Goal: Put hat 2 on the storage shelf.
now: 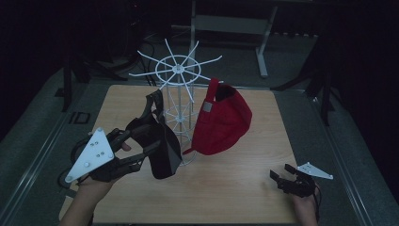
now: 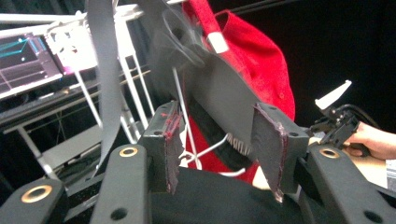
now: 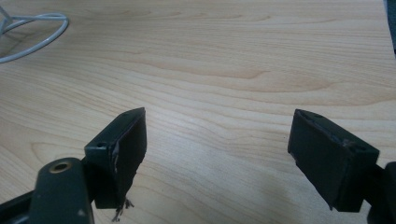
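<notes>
Left gripper (image 1: pixel 141 155): held at the left side of the table, pointing toward the rack. The jaws stand partly apart around the black cap. In the left gripper view the gripper (image 2: pixel 224 149) shows a clear gap between each pad and the cap's brim; the pads do not press on it.
Black cap (image 1: pixel 162 141): hangs on the near-left side of the rack, brim downward, strap end up toward a rack arm. Its lower part lies between the left gripper's jaws. In the left gripper view the black cap (image 2: pixel 224 98) appears as a dark brim slanting across the gap.
Wire rack (image 1: pixel 181 94): white, upright on the table behind centre, with spoke arms radiating from a ring at the top and a round base ring.
Red cap (image 1: pixel 221 120): hangs on the right side of the rack, just beside the black cap, brim downward.
Table (image 1: pixel 235 183): light wood top, bare in the near-right part.
Right gripper (image 1: pixel 278 181): rests low at the near-right edge of the table, well apart from both caps. In the right gripper view the gripper (image 3: pixel 217 149) has its jaws spread wide with nothing between them, bare wood beyond.
</notes>
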